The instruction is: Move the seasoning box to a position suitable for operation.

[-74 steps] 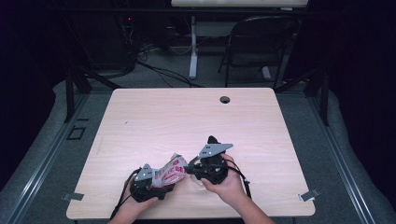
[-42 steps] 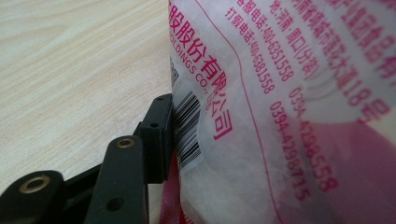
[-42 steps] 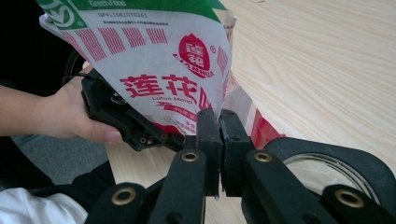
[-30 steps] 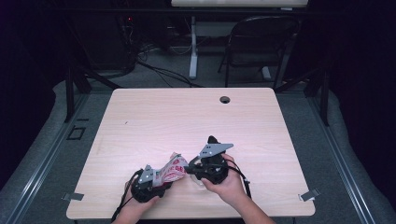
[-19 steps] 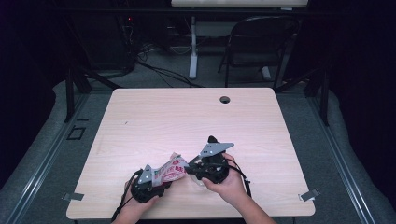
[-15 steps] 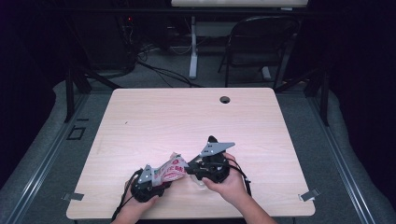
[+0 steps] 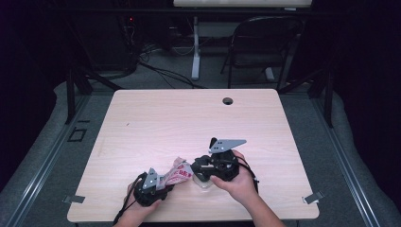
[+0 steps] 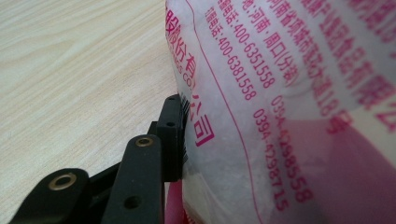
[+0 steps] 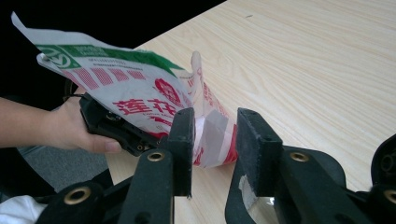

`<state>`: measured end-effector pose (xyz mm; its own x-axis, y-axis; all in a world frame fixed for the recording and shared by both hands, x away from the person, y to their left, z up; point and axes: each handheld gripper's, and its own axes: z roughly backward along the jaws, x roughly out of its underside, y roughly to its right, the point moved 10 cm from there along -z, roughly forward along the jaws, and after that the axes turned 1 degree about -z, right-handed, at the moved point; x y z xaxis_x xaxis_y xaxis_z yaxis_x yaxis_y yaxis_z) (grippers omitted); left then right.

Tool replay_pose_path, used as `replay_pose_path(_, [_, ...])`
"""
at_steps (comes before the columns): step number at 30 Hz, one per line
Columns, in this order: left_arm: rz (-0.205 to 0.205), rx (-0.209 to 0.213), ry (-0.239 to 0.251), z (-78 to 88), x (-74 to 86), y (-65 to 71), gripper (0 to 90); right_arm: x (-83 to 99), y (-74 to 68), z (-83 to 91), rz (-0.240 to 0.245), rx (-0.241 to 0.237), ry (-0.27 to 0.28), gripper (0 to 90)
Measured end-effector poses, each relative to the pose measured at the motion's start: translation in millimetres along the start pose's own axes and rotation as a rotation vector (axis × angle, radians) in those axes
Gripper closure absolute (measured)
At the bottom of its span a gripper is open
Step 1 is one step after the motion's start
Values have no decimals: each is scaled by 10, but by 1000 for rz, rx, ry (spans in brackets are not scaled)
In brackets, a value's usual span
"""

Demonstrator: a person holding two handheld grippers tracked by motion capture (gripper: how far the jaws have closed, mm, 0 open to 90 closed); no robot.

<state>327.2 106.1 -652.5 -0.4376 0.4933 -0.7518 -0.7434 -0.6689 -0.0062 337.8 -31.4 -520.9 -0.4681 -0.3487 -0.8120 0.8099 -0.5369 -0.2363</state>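
A crumpled plastic bag (image 7: pixel 177 172) with red print and a green strip stands near the table's front edge. My left gripper (image 7: pixel 161 183) is shut on its lower part. In the left gripper view one ribbed pad (image 8: pixel 176 135) presses into the white, red-lettered bag (image 8: pixel 280 93), and the other jaw is hidden behind it. These jaws have just been closing on the bag. My right gripper (image 9: pixel 215 135) has just been opening. The bag's red-and-white end (image 9: pixel 212 140) lies loose between its jaws, with a gap on the right side. It faces the left gripper (image 9: pixel 112 123) from close by.
A small clear round thing (image 7: pixel 204 185) lies on the table under the right gripper (image 7: pixel 194 171). The wooden table (image 7: pixel 189 118) has a cable hole (image 7: pixel 228 100) near its far edge. A folding chair (image 7: pixel 265 42) stands on the floor beyond it.
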Motion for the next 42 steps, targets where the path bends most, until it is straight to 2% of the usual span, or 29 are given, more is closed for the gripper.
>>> replay_pose_path(4, [-8, -3, -6, 3, 1, 1, 636, -37, 26, 34, -4, 6, 28, 659])
replay_pose_path(9, [-24, -6, -11, 2, -3, 1, 638, -58, 87, 76, -17, 35, 43, 640])
replay_pose_path(16, [-69, -25, -26, 11, -17, -3, 642, -55, 155, 104, -75, 25, 61, 675])
replay_pose_path(19, [-72, -22, -28, 14, -19, -1, 645, -65, 176, 119, -76, 39, 72, 677])
replay_pose_path(26, [-66, -21, -22, 19, -33, 4, 649, -67, 176, 119, -77, 36, 76, 674])
replay_pose_path(32, [-87, -23, -25, 33, -46, 24, 653, -69, 185, 112, -78, 42, 85, 659])
replay_pose_path(39, [-92, -24, -22, 50, -61, 19, 654, -57, 218, 121, -81, 50, 81, 649])
replay_pose_path(42, [-85, -32, -5, 81, -96, -7, 654, -53, 229, 126, -86, 51, 79, 633])
